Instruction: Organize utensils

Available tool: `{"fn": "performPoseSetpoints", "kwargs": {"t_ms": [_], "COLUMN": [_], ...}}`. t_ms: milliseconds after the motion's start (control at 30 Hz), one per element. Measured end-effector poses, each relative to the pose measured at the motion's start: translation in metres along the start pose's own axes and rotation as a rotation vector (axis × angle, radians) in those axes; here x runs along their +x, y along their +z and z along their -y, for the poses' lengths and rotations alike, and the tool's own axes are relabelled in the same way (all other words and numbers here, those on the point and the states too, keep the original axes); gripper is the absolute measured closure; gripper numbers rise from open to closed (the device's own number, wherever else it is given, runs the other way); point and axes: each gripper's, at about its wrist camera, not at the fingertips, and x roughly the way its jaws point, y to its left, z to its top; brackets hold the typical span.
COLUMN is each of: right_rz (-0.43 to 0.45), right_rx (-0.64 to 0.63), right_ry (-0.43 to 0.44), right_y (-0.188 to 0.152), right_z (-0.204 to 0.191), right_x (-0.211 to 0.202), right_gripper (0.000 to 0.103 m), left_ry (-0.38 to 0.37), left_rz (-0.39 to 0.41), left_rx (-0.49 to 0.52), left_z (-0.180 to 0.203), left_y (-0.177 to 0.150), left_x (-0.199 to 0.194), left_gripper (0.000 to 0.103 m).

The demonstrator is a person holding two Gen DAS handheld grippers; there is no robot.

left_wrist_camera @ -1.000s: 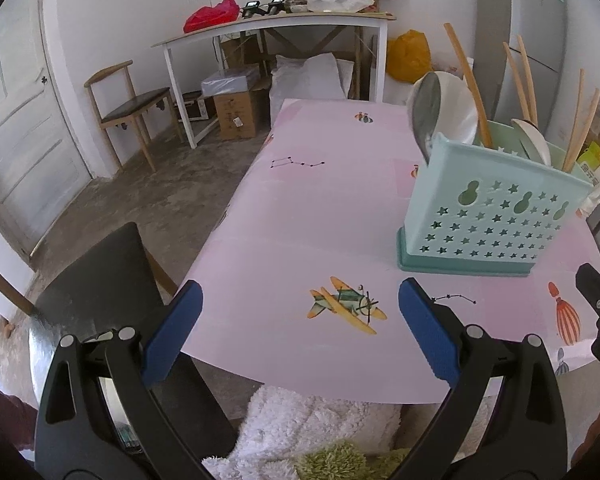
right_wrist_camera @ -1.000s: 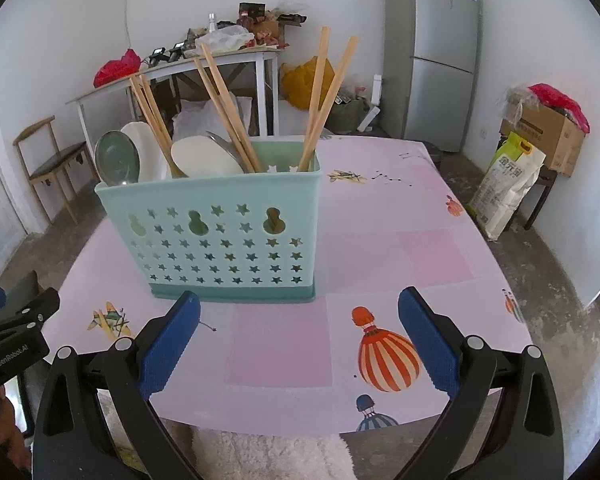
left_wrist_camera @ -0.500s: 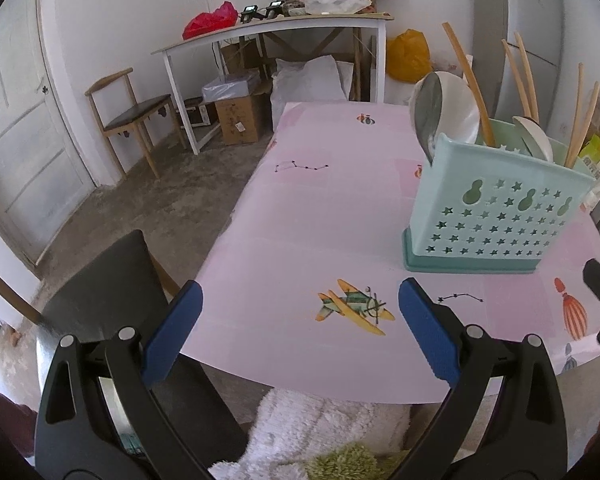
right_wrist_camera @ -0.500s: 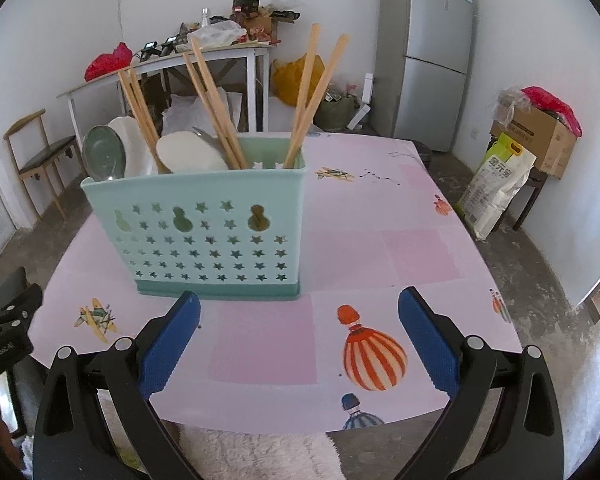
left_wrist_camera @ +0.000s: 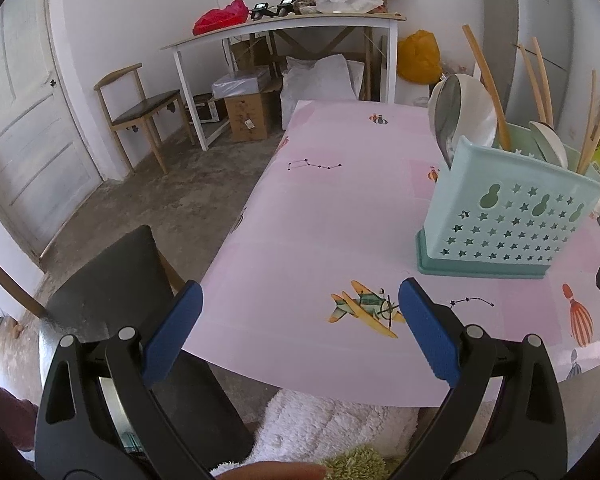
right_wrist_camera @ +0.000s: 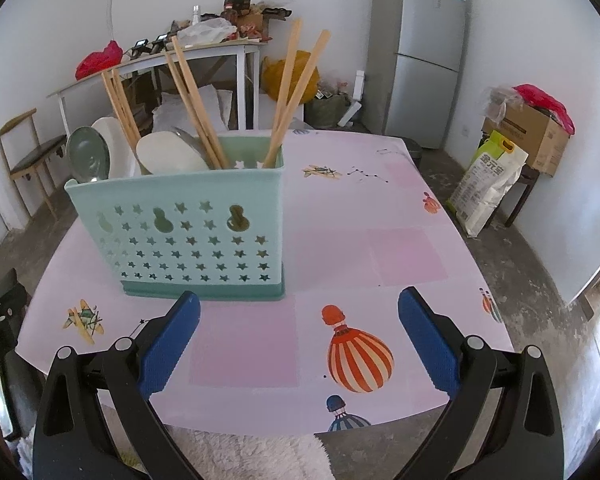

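A grey fridge (right_wrist_camera: pixel 422 56) stands against the back wall, near a white side table (left_wrist_camera: pixel 284 32) heaped with clutter and a red bag (left_wrist_camera: pixel 220 20). A wooden chair (left_wrist_camera: pixel 140 108) sits beside a pale door (left_wrist_camera: pixel 24 120)

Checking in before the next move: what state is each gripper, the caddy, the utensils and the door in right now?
Left gripper: open, empty, held at the table's near edge.
Right gripper: open, empty, in front of the caddy.
Caddy: upright on the table, loaded.
Chopsticks: standing in the caddy, leaning.
Spoons: in the caddy, bowls up.
Door: shut.
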Motion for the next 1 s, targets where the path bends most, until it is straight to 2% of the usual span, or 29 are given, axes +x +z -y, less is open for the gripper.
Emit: {"fn": "performPoseSetpoints", "kwargs": {"t_ms": [1000], "right_rz": [0.006], "right_rx": [-0.005], "right_ry": [0.005], "right_y": [0.0010], "right_z": [-0.0023], "right_x": [-0.0029], "right_gripper": [0.007], "left_ry": [-0.018], "left_rz": [-0.005], "left_rx": [0.009], "left_z": [0.0052], "left_y": [0.0000], "left_x": [0.0010], "left_gripper": [0.008]}}
